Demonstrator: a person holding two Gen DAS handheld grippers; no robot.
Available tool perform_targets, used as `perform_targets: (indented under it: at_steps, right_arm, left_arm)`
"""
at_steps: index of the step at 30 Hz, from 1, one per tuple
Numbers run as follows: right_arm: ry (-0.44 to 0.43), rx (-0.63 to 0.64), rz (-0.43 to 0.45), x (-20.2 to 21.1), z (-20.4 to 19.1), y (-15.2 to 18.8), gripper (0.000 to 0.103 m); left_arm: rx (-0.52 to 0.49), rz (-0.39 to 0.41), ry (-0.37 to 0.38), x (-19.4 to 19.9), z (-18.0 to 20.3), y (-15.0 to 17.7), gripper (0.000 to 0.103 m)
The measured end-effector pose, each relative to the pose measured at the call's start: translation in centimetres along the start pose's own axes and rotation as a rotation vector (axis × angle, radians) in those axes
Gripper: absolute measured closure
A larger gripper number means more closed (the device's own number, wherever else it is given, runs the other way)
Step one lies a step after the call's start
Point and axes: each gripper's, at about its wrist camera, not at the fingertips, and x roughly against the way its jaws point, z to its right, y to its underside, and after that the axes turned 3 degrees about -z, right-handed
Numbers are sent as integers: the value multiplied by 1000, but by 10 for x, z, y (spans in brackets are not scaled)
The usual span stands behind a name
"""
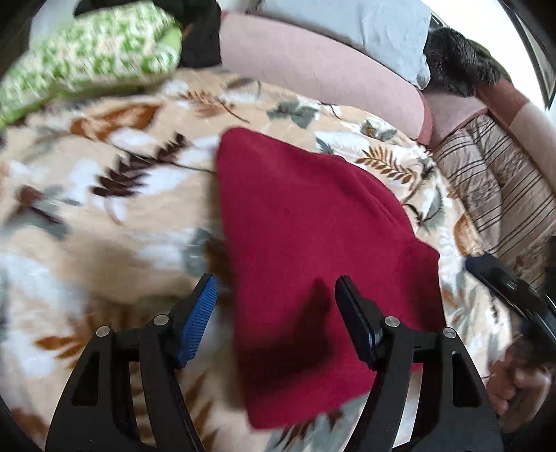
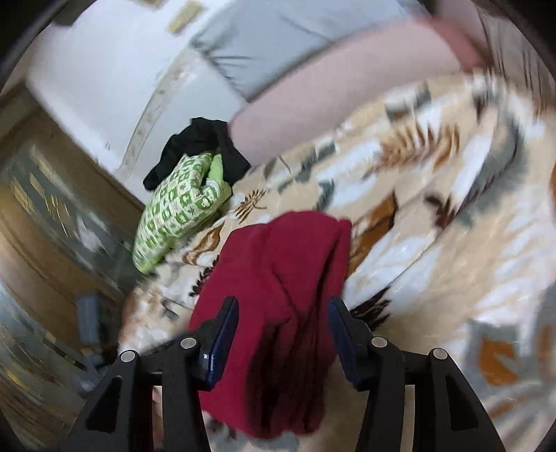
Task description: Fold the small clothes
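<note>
A dark red garment (image 1: 312, 222) lies folded on a floral beige blanket (image 1: 104, 208). My left gripper (image 1: 276, 288) is open above its near part, fingers spread either side, holding nothing. In the right wrist view the red garment (image 2: 278, 278) lies bunched under my right gripper (image 2: 283, 309), which is open with fingers apart over the cloth. The right gripper also shows at the right edge of the left wrist view (image 1: 507, 285), next to the garment's corner.
A green patterned cloth (image 1: 90, 59) and a black garment (image 2: 198, 142) lie at the blanket's far end. A pink bolster (image 1: 319, 69), a grey pillow (image 1: 365, 24) and a striped cushion (image 1: 500, 187) border the bed. Floor shows at left (image 2: 52, 243).
</note>
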Motion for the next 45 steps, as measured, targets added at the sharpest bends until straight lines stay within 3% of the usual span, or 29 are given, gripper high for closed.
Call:
perform_targets:
  at_steps: [3,6,12,16,18,25,29,45]
  right_arm:
    - [64,159,28,27,-37,20,52]
    - [194,289,26,45,-69,57,52]
    - [253,344,84,83,-94,105,51]
    - [270,300,125,102,-98,125,49]
    - [272,300,128,104,-101,130,48]
    - [298,340,111,102,-109,136,47]
    - [302,325,110,100,-106,135,47]
    - [335,321,77,84,-103,133,47]
  left_arm:
    - [-46,-1,-78,22,7,19,32]
    - [-91,15,-174,43,14,46,32]
    - [-114,27,-279,64,23,100,32]
    - [-106,25,-268,72,27,124,31]
    - [-100,38,-265,77,29,131,19]
    - [-83,54,-250,82,30,133,15]
    - [-53,46,-208,80,29,135,1]
    - [-71,38,-196,62,29,150,1]
